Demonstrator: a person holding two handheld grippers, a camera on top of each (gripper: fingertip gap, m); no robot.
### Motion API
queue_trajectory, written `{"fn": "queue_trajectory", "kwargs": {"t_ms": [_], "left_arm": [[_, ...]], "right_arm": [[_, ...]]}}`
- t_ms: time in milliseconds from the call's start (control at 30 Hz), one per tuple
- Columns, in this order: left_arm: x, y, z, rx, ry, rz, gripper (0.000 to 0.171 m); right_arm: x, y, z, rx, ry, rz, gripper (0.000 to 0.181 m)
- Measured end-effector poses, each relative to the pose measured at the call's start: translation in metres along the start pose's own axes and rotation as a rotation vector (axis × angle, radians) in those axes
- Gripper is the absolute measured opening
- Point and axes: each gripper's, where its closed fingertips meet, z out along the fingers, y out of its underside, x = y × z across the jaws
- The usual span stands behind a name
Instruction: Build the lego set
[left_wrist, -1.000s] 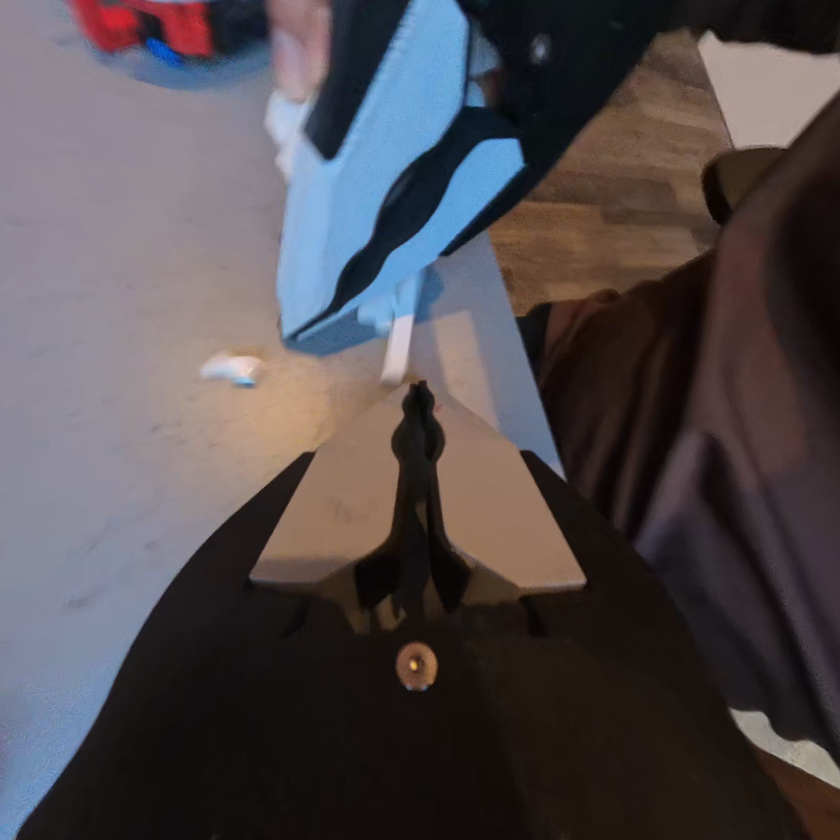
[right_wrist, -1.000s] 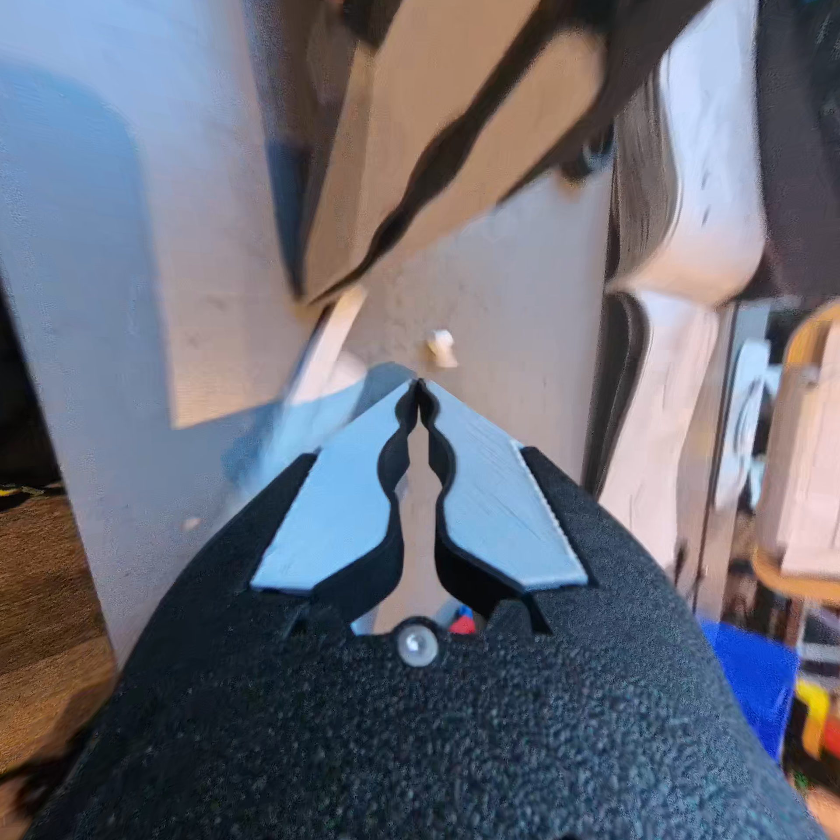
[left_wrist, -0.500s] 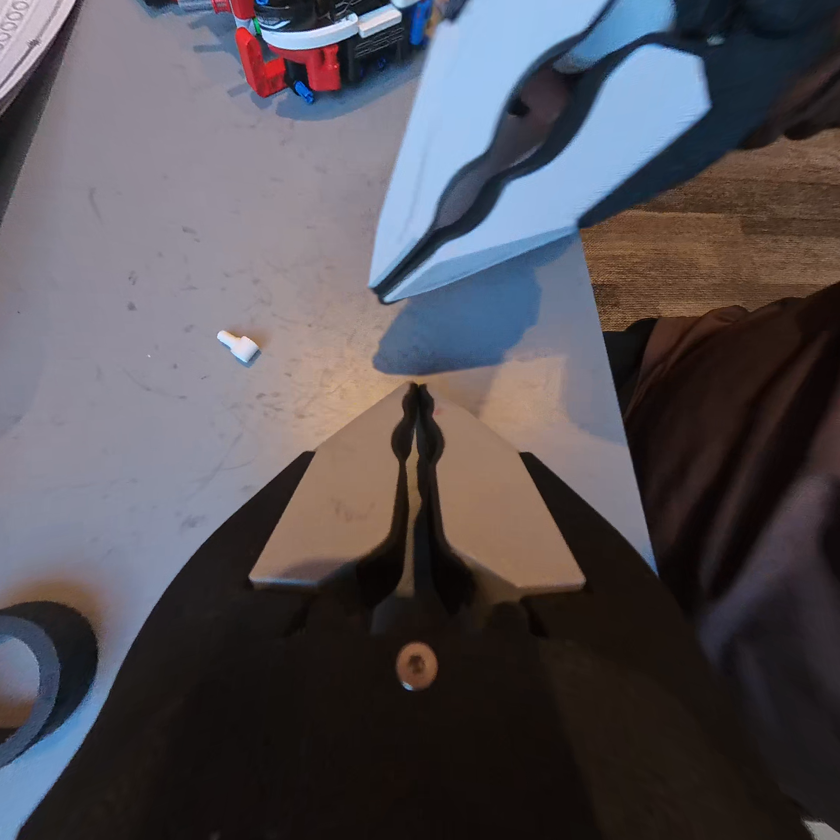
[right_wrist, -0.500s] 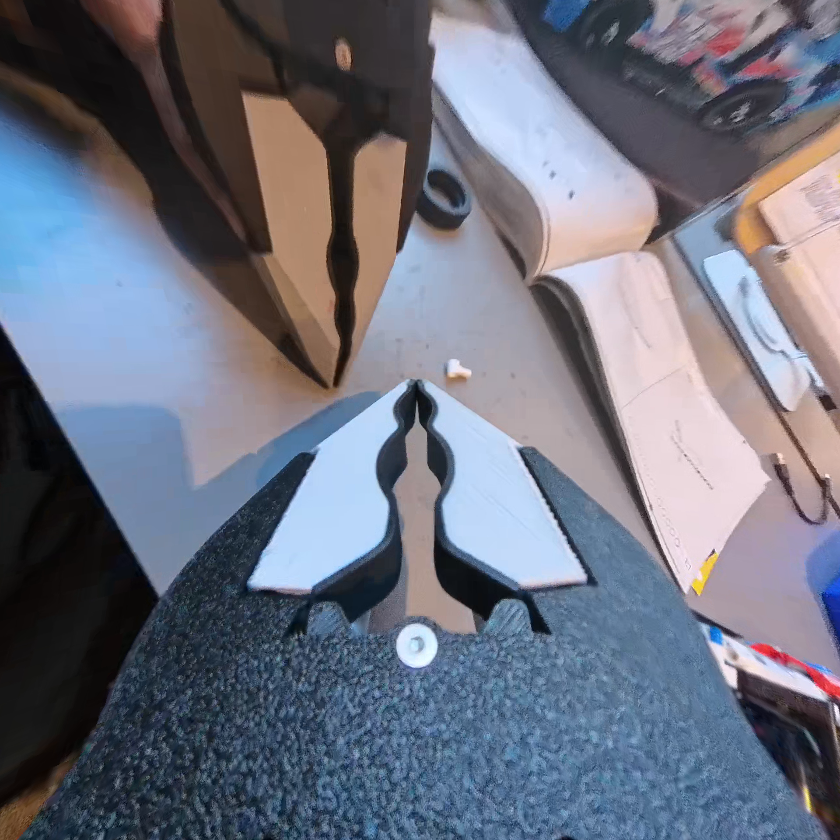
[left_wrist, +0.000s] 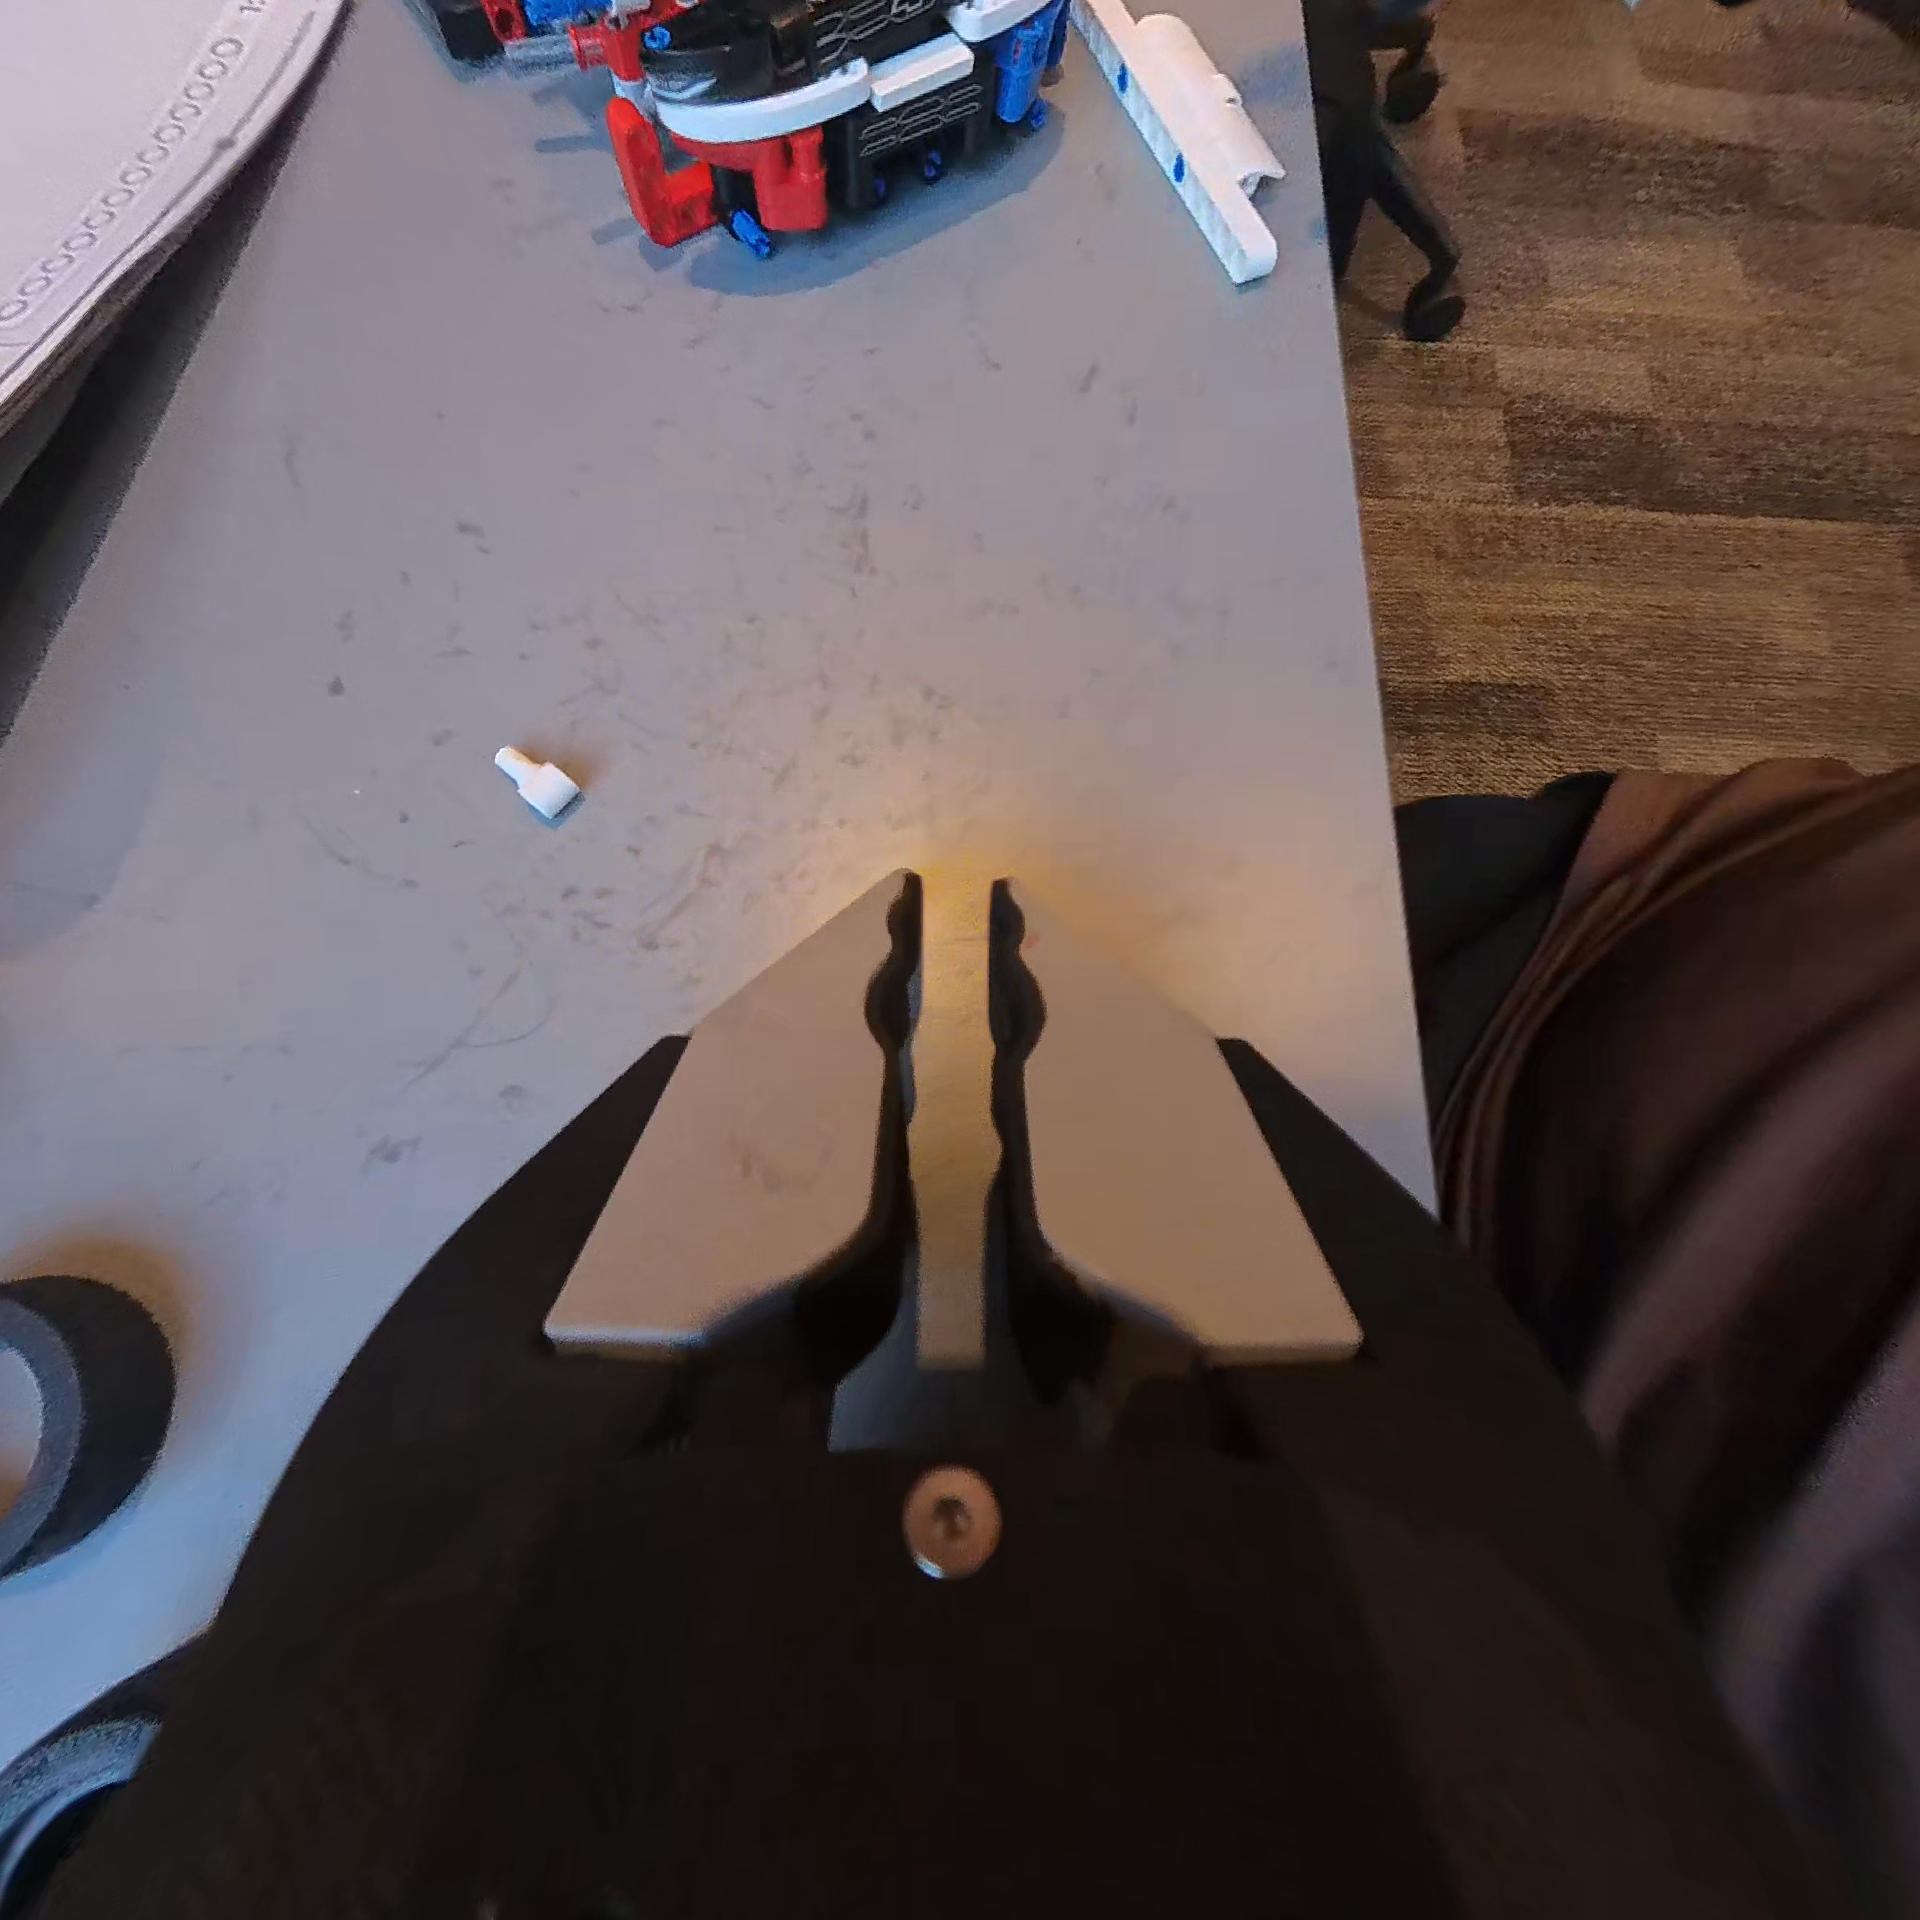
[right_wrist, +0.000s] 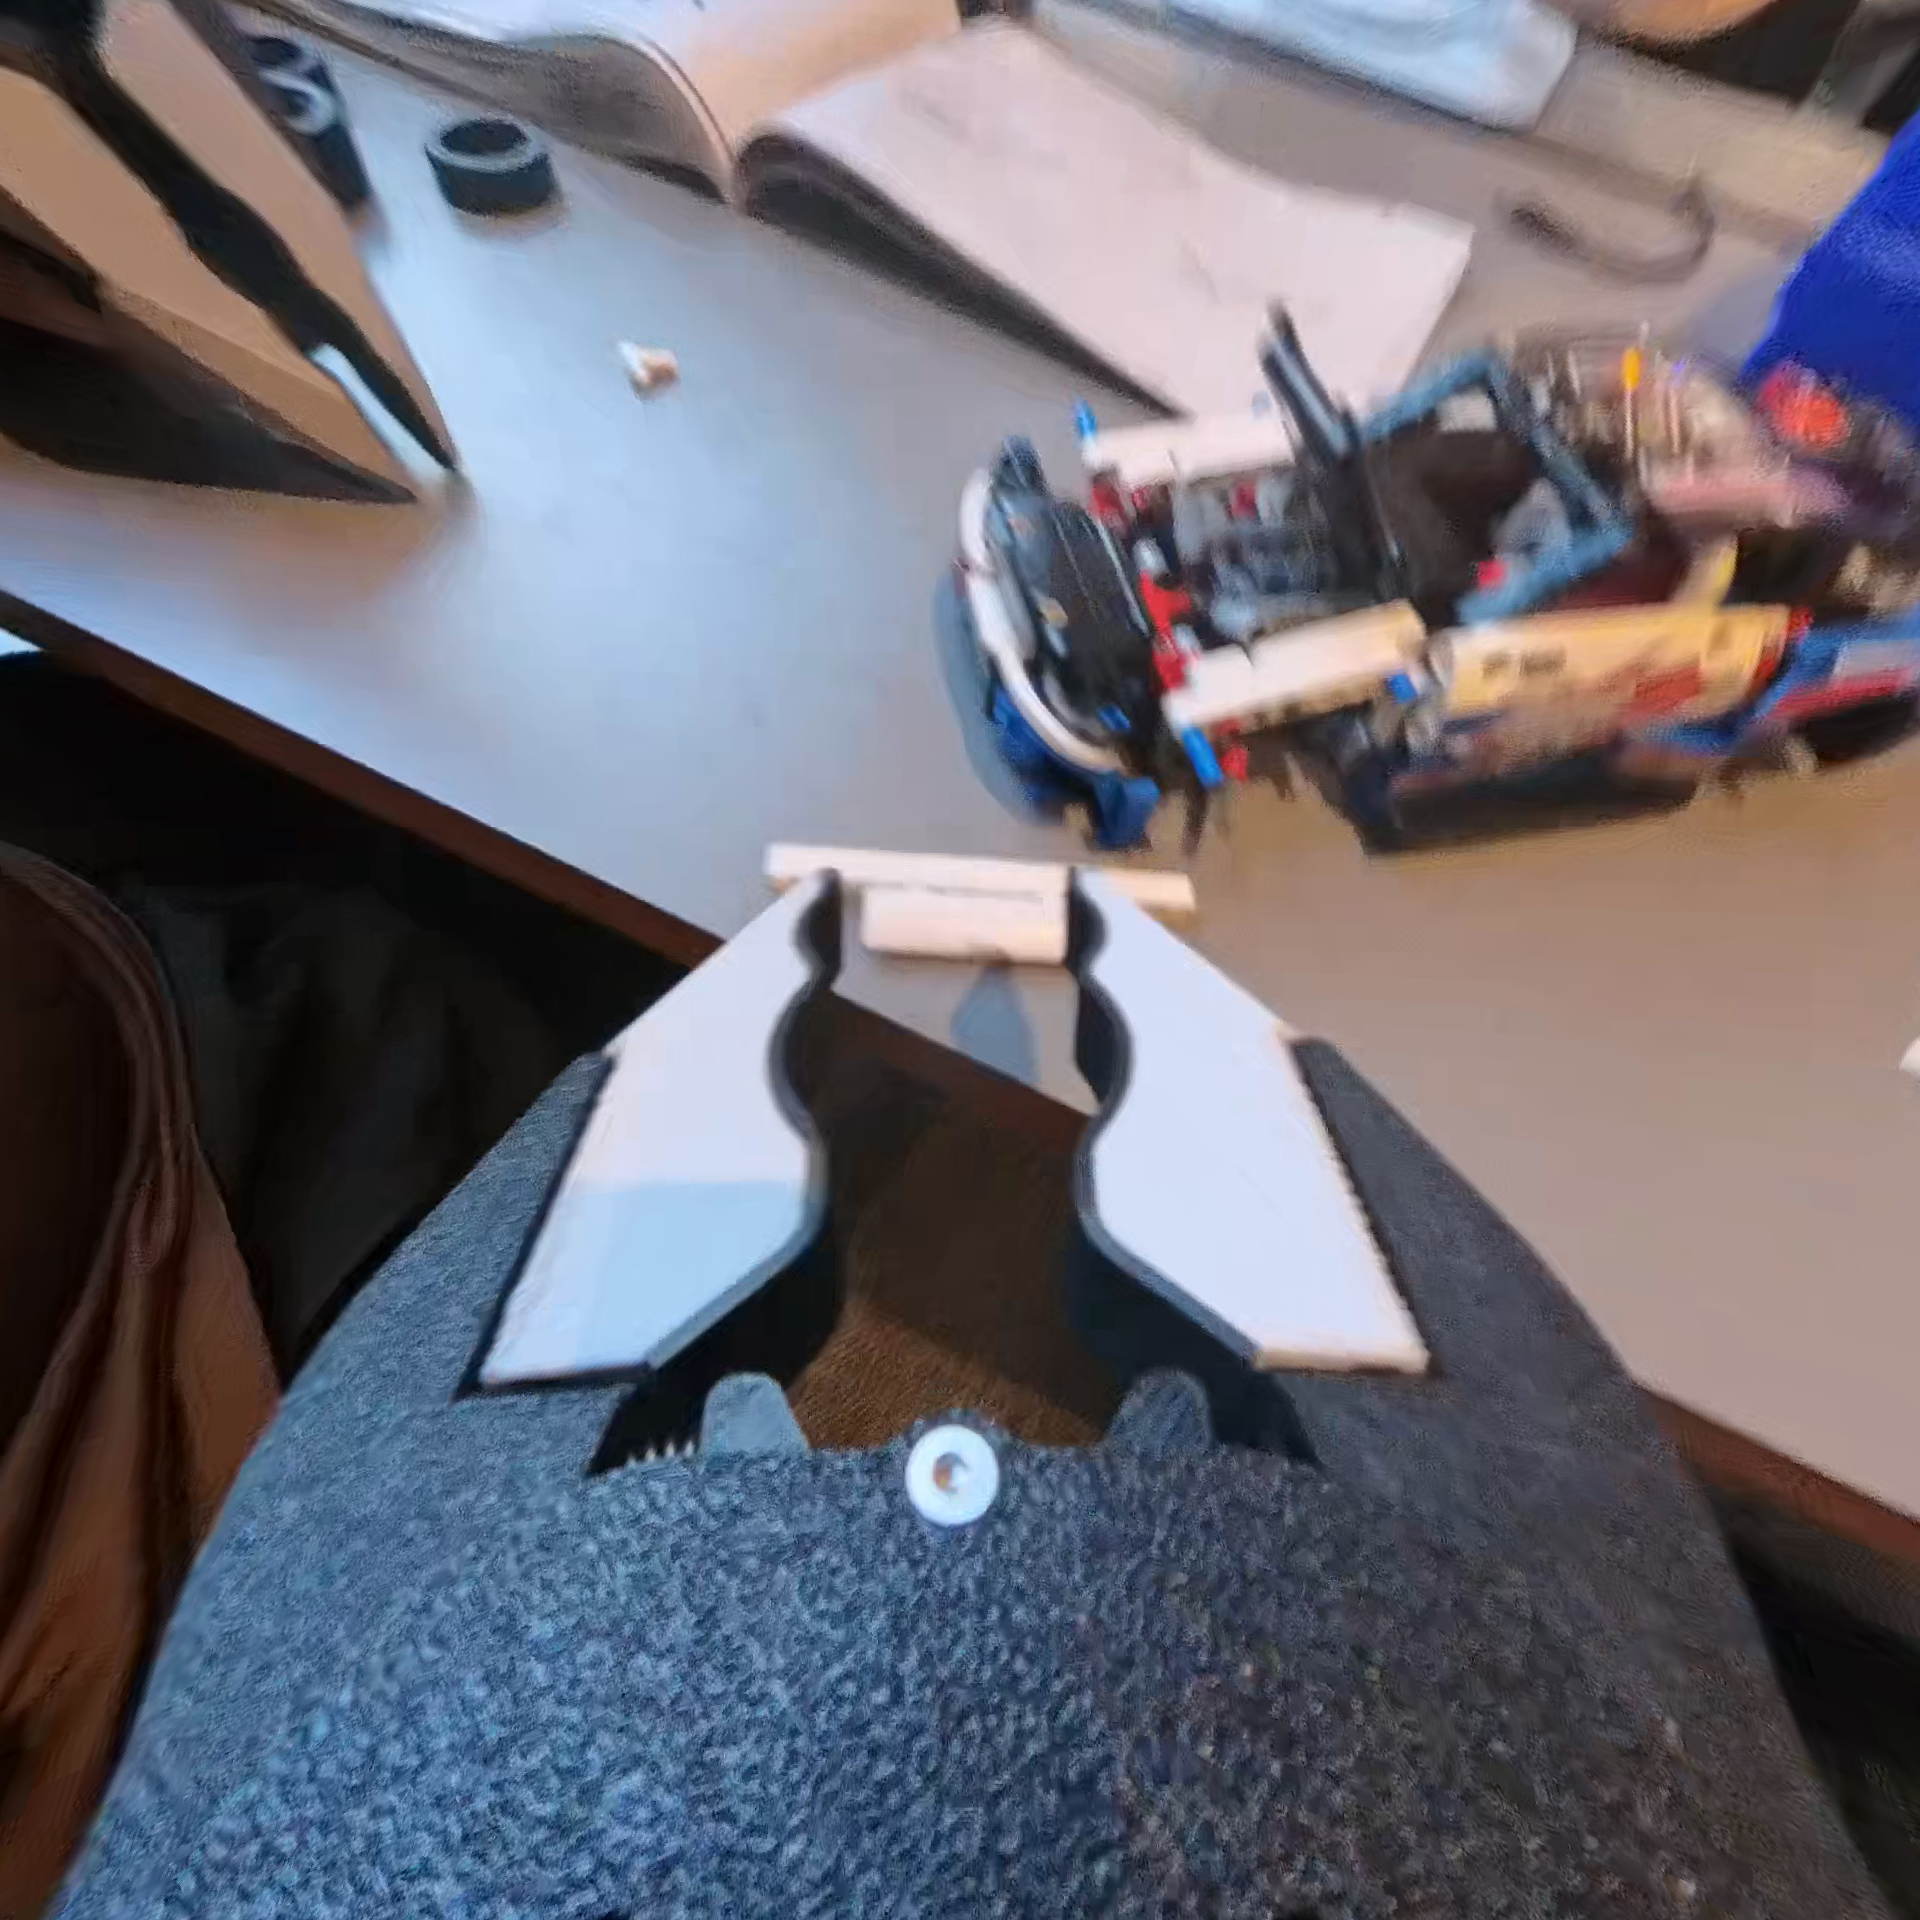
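The left gripper (left_wrist: 954, 883) hangs over the grey table (left_wrist: 727, 540) with a narrow gap between its jaws and nothing held. Ahead of it and to its left lies a small white peg (left_wrist: 538, 781), well apart from the tips. Farther ahead stands the half-built lego car (left_wrist: 810, 114), and just to the right of that a long white beam (left_wrist: 1179, 125) lies near the table edge. A black tyre (left_wrist: 62, 1392) sits low on the left — only this view shows it this close.

The right gripper (right_wrist: 951, 899) is spread wide and empty, poised over the table's near edge. The white beam (right_wrist: 971, 904) lies crosswise just beyond its tips, whether touching cannot be told. Ahead to the right — blurred — is the lego car (right_wrist: 1351, 644) seen along its length. An open booklet (right_wrist: 1091, 197) lies beyond, and the left gripper (right_wrist: 431, 452) shows at upper left.
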Motion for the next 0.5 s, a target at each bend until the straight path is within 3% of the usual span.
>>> {"fn": "queue_trajectory", "kwargs": {"t_ms": [33, 133, 233, 333, 367, 500], "left_arm": [[0.002, -0.001, 0.001, 0.001, -0.008, -0.004, 0.013], [0.012, -0.009, 0.009, 0.003, 0.007, -0.013, 0.023], [0.022, -0.016, 0.018, -0.001, 0.012, 0.017, 0.023], [0.023, -0.019, 0.021, 0.0, 0.007, 0.019, 0.022], [0.023, -0.019, 0.021, 0.0, 0.01, 0.014, 0.022], [0.025, -0.017, 0.018, 0.004, 0.027, -0.007, 0.022]], "right_arm": [[0.008, 0.008, 0.0, -0.032, -0.021, 0.059, 0.057], [0.007, 0.008, 0.007, -0.038, -0.128, 0.19, 0.076], [0.0, 0.014, 0.021, -0.105, -0.113, 0.126, 0.081], [0.0, 0.023, 0.033, -0.159, -0.053, 0.059, 0.071], [0.0, 0.023, 0.034, -0.153, -0.054, 0.053, 0.059], [-0.001, 0.022, 0.034, -0.133, -0.063, 0.072, 0.058]]}}
